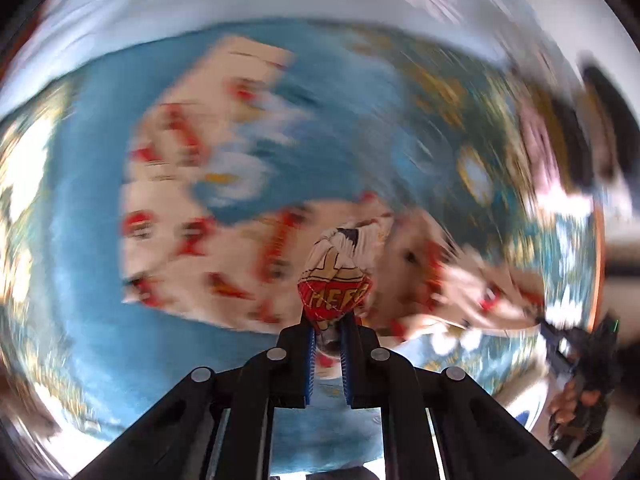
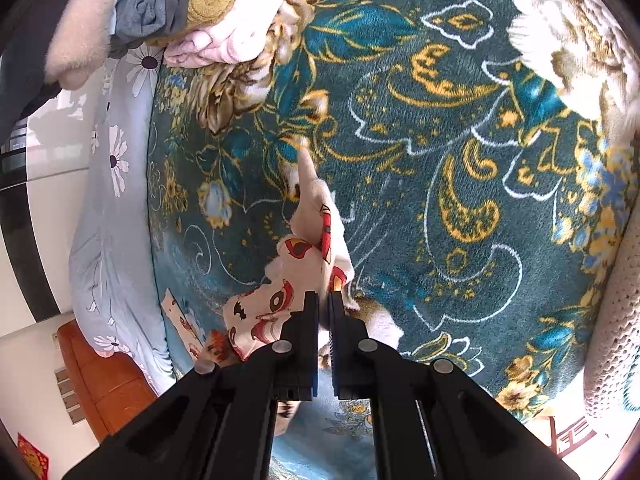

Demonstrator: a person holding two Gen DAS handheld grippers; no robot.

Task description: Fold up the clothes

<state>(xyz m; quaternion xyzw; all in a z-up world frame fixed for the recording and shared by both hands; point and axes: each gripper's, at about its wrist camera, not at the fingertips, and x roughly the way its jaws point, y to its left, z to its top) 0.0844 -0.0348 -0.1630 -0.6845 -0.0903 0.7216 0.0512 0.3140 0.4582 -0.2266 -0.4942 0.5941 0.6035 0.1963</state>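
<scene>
A cream garment with red cartoon prints (image 1: 192,216) lies spread over a blue floral blanket (image 1: 88,208), heavily blurred in the left wrist view. My left gripper (image 1: 331,322) is shut on a bunched fold of that garment (image 1: 340,276). At the far right of that view a hand holds the other gripper (image 1: 560,340), with the garment stretched toward it. In the right wrist view my right gripper (image 2: 324,300) is shut on a corner of the same printed garment (image 2: 308,256), which hangs in folds over the teal and gold blanket (image 2: 440,120).
A pile of clothes, pink, grey and mustard (image 2: 192,8), sits at the blanket's upper left. A pale flowered sheet (image 2: 116,200) edges the bed, with an orange-brown cabinet (image 2: 104,376) beside it. A cream knitted item (image 2: 612,320) lies at the right.
</scene>
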